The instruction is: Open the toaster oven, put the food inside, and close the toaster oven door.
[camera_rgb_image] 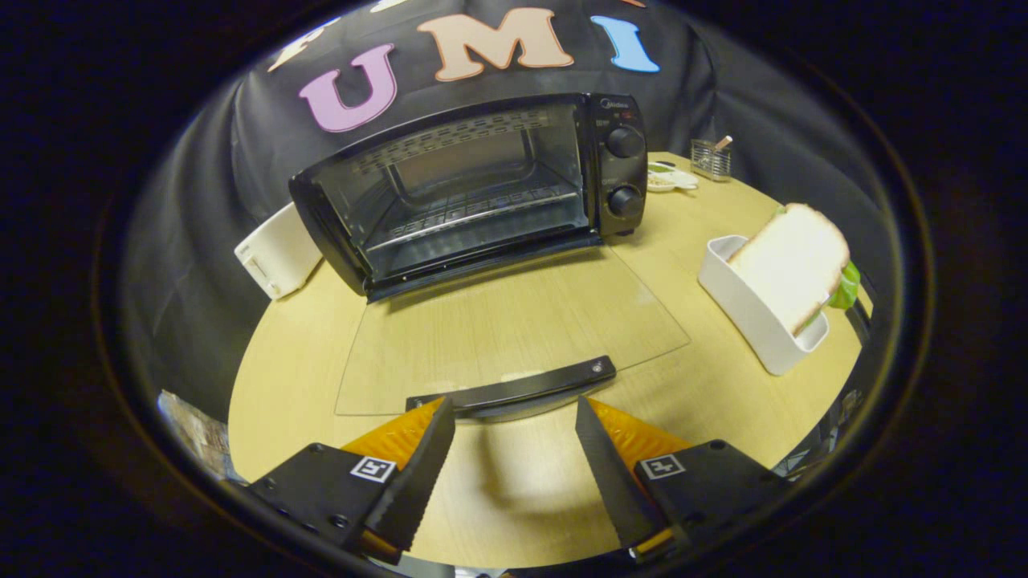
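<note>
A black toaster oven (474,185) stands at the back of the wooden table, its glass door (514,329) folded down flat toward me. The door's black handle (514,392) lies just ahead of my fingertips. Inside the oven I see a wire rack (474,213) with nothing on it. A sandwich (791,265) of white bread with green lettuce stands upright in a white holder (751,317) to the right of the door. My gripper (514,413) is open, fingers spread on either side of the handle's near edge, nothing between them.
A white box-like appliance (277,250) sits left of the oven. Behind the oven's right side are a small wire basket (711,158) and a flat dish (671,178). The round table (321,321) drops off close on the left and right.
</note>
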`<state>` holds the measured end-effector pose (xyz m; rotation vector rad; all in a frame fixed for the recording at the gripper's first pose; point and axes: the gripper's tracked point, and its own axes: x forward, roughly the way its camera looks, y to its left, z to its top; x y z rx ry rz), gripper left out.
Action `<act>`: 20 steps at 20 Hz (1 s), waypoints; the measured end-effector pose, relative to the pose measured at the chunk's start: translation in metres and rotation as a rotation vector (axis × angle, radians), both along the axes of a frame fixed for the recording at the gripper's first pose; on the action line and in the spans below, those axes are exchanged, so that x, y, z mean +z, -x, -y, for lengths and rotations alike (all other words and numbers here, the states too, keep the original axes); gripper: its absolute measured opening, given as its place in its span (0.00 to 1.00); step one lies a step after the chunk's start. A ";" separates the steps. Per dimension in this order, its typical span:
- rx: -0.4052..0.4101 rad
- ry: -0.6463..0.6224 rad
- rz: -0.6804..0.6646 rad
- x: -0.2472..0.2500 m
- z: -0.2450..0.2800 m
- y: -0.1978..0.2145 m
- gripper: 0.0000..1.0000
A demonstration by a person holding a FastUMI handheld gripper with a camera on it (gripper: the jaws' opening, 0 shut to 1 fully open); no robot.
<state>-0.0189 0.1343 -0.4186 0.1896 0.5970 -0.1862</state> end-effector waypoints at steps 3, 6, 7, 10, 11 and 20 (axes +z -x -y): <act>0.076 0.045 -0.038 0.009 0.002 0.004 0.92; 0.146 0.067 -0.022 0.033 0.012 0.010 0.90; 0.161 0.066 -0.021 0.040 0.019 0.014 0.90; 0.156 0.074 -0.001 0.065 0.055 0.028 0.90; 0.144 0.072 0.022 0.075 0.070 0.031 0.90; -0.097 -0.064 0.275 0.132 0.235 0.047 0.87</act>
